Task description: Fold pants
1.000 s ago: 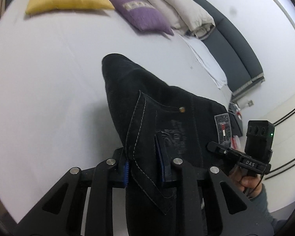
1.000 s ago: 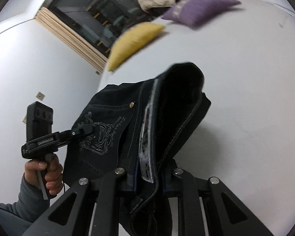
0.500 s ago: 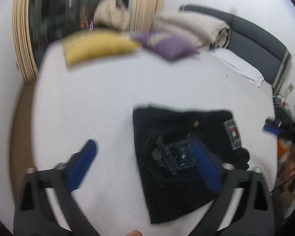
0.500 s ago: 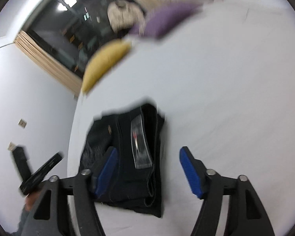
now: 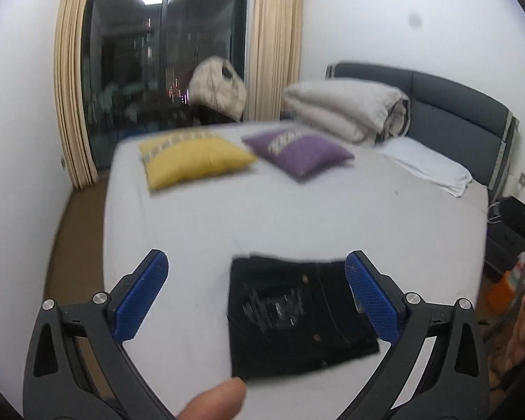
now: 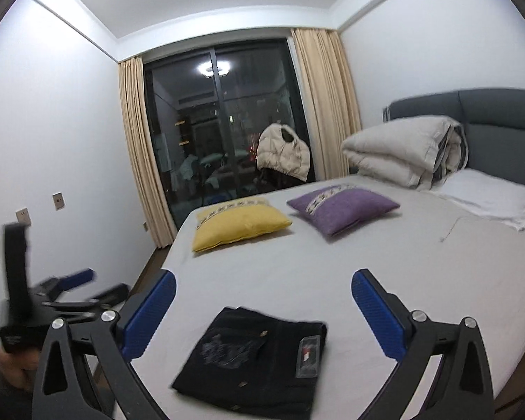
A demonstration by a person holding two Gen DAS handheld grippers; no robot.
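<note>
The dark pants [image 5: 294, 318] lie folded into a flat rectangle near the front edge of the white bed [image 5: 297, 217], back pocket and label up. They also show in the right wrist view [image 6: 252, 353]. My left gripper [image 5: 259, 290] is open and empty, raised above and behind the pants. My right gripper [image 6: 262, 315] is open and empty, also pulled back above them. The left gripper shows at the left of the right wrist view [image 6: 87, 285], held in a hand.
A yellow cushion [image 6: 238, 222] and a purple cushion [image 6: 343, 208] lie mid-bed. A folded beige duvet [image 6: 406, 152] and white pillow [image 6: 486, 201] sit by the grey headboard [image 6: 490, 108]. A nightstand [image 5: 514, 231] stands right of the bed. Window and curtains behind.
Both grippers opened and let go of the pants, then pulled up and back. The pants now lie flat and folded on the bed.
</note>
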